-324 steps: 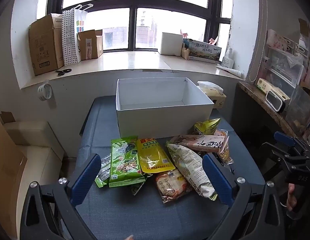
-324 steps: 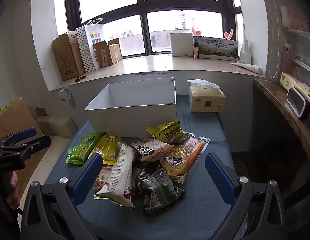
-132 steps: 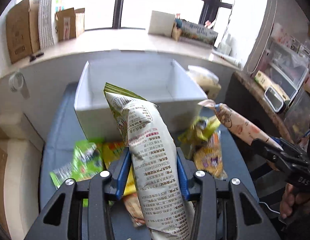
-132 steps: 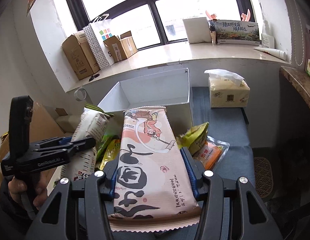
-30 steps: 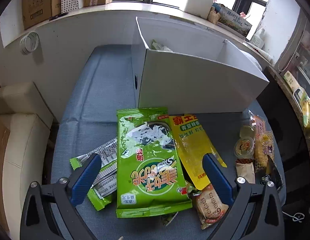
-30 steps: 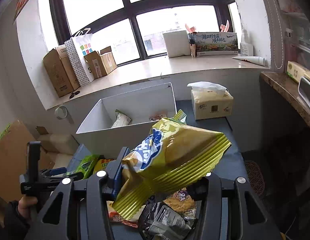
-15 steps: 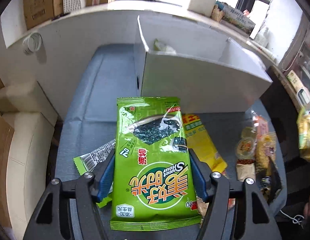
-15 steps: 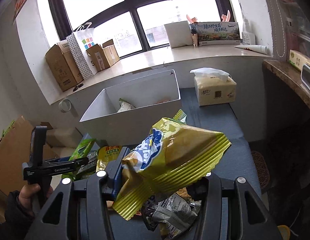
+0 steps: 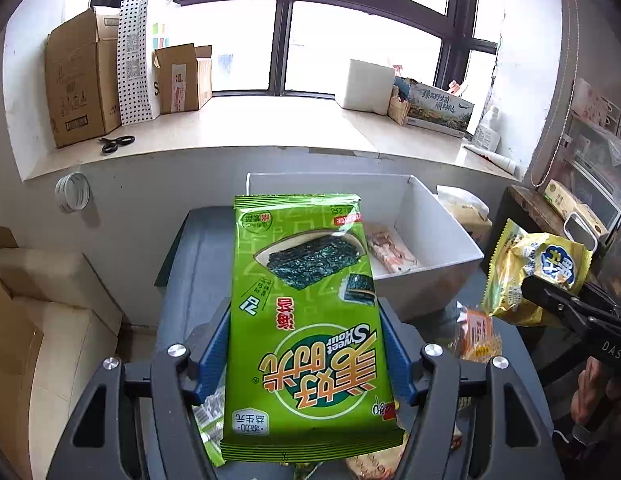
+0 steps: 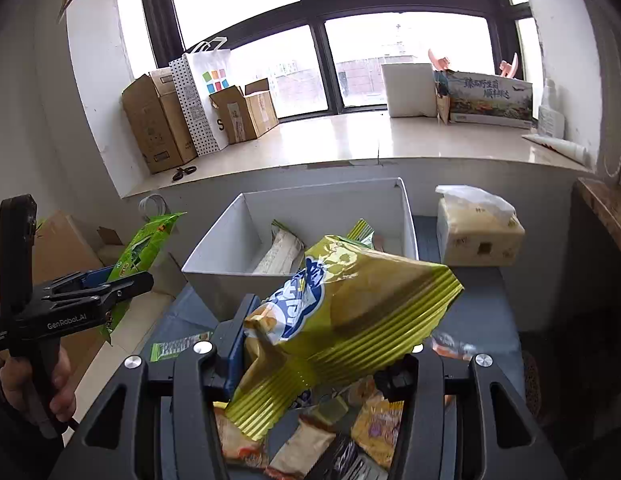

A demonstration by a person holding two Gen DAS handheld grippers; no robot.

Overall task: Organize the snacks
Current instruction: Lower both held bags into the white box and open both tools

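Snacks in both my tongs, white box [image 10: 226, 248] just ahead.

My left gripper [image 9: 302, 344] is clamped on the green seaweed pack [image 9: 306, 320], held up over the grey table [image 9: 194, 264], its top edge overlapping the box in view. My right gripper [image 10: 326, 340] pinches the yellow chip bag [image 10: 350, 312] near the box's front wall. Two packets, maybe more, already lie inside; loose snacks [image 10: 374, 420] stay on the table below.
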